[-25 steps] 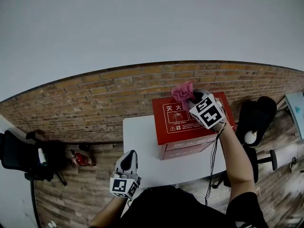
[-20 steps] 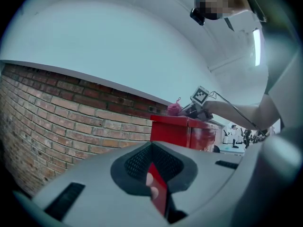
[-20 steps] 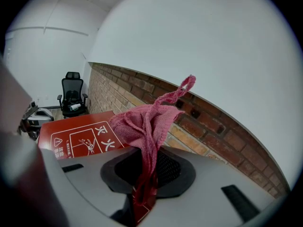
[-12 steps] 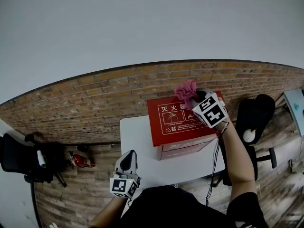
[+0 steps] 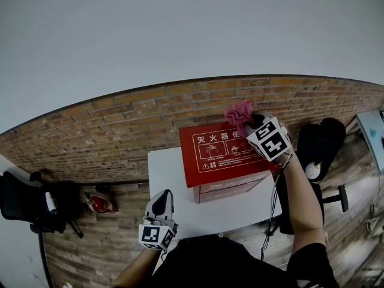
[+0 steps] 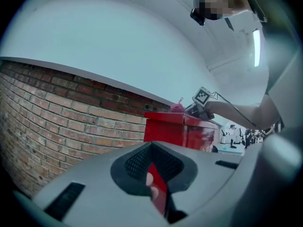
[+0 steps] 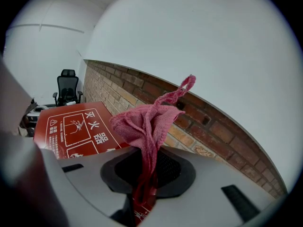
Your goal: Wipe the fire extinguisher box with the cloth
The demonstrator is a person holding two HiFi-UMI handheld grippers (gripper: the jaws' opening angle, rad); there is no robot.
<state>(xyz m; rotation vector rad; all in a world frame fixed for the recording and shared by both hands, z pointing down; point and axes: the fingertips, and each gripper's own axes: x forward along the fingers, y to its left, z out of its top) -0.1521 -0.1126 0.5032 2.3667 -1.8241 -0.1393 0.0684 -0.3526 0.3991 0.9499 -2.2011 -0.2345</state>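
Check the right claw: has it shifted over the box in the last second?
Yes. Against the red box, the right claw and its cloth have slid rightward along the box's far edge, nearer its right end.

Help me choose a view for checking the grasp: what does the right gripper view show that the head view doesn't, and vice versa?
Only the right gripper view: the right hand-held gripper with its jaws shut on the tail of the pink cloth. Only the head view: the left hand-held gripper by the near left corner of the white table. Both: the cloth, the printed top of the red fire extinguisher box, and the brickwork.
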